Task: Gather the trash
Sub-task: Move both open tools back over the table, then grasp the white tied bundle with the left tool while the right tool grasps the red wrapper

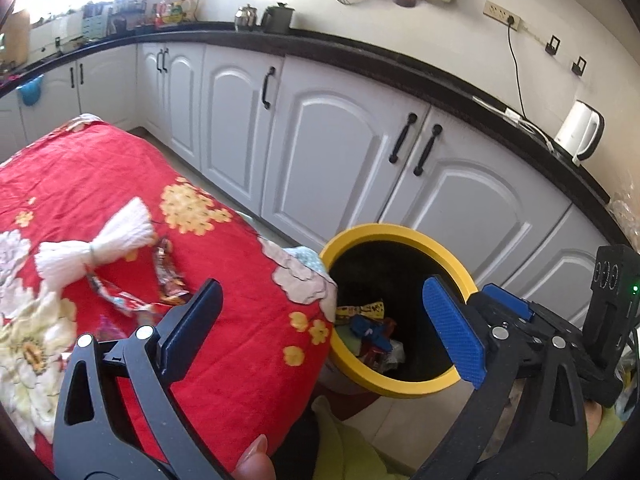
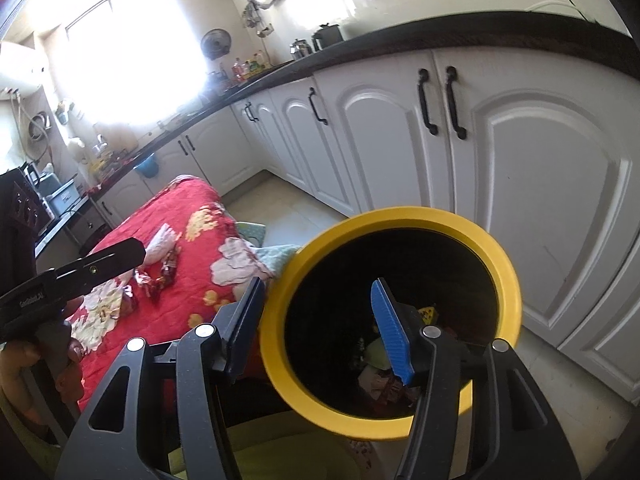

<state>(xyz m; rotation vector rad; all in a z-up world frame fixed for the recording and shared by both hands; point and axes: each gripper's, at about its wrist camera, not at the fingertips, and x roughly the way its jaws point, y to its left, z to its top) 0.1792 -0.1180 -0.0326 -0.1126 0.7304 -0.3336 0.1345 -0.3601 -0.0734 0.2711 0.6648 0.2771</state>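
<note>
i'm looking down at a table draped in a red floral cloth (image 1: 120,168), with white kitchen cabinets (image 1: 336,136) running behind it under a dark countertop (image 1: 360,54). a yellow-rimmed bin (image 1: 404,232) stands on the floor tight against the table's near right corner, its black inside partly filled with crumpled wrappers (image 1: 372,332). in my right wrist view the same bin (image 2: 400,216) fills the middle of the frame.

my left gripper (image 1: 320,328) hangs above the table's right edge and the bin's mouth, fingers spread as wide as they go, nothing between them. my right gripper (image 2: 316,332) sits over the bin's left rim, fingers about half apart, one outside the rim and one over the opening, and i see nothing pinched between them.

trash left on the cloth: a white tissue bundle (image 1: 96,242) tied at its middle lies toward the table's left side, and just beside it, nearer the front edge, a few shiny crumpled candy wrappers (image 1: 170,276). a white kettle (image 1: 580,132) stands at the countertop's right end.
</note>
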